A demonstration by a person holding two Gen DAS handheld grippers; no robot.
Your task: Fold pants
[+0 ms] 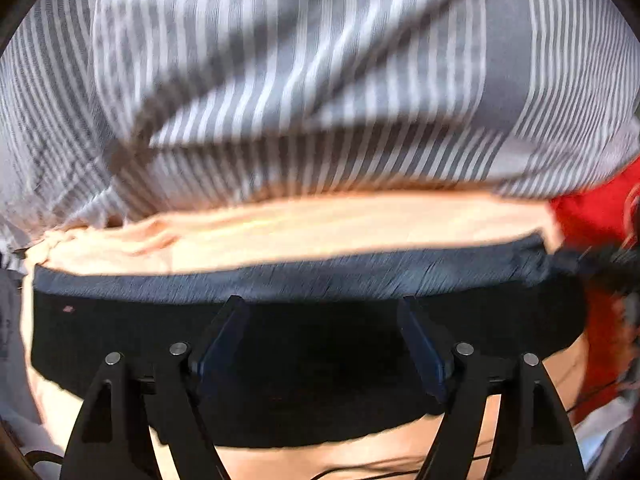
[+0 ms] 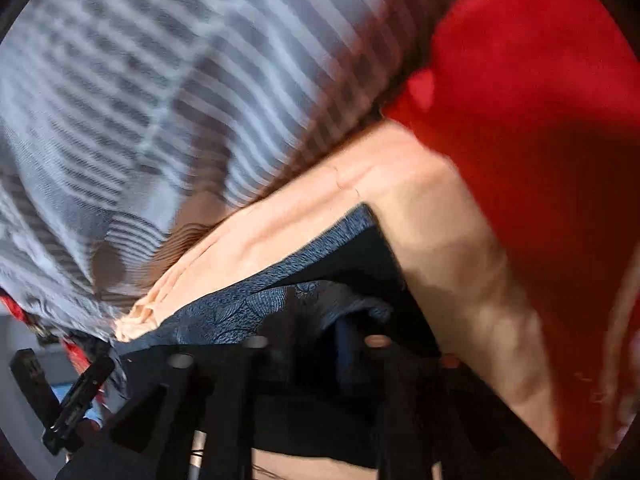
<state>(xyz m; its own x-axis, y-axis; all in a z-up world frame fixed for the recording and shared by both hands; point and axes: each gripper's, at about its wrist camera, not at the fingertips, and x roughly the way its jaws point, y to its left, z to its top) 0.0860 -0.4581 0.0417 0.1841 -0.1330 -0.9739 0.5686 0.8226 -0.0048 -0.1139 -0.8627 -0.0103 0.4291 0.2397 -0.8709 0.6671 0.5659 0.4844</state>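
- Black left claw (image 1: 320, 344) points steeply down, jaws spread, nothing between the pads; the dark pants (image 1: 304, 392) lie right under it as a flat folded band.
- Blurred right claw (image 2: 320, 344) tilts down over the same pants (image 2: 256, 304); its jaws look partly apart, though blur hides the pads, so whether they pinch cloth cannot be told.
- Peach cloth (image 1: 280, 232) lies under the pants, showing at 12 o'clock of the left claw.
- Striped sheet (image 1: 280, 80) spreads beyond that, at 12 o'clock.
- Red cloth (image 2: 520, 100) sits at 2 o'clock in the right view.
- Folding seems well along: the pants look compact with edges squared; perhaps one fold or a tidy-up remains.
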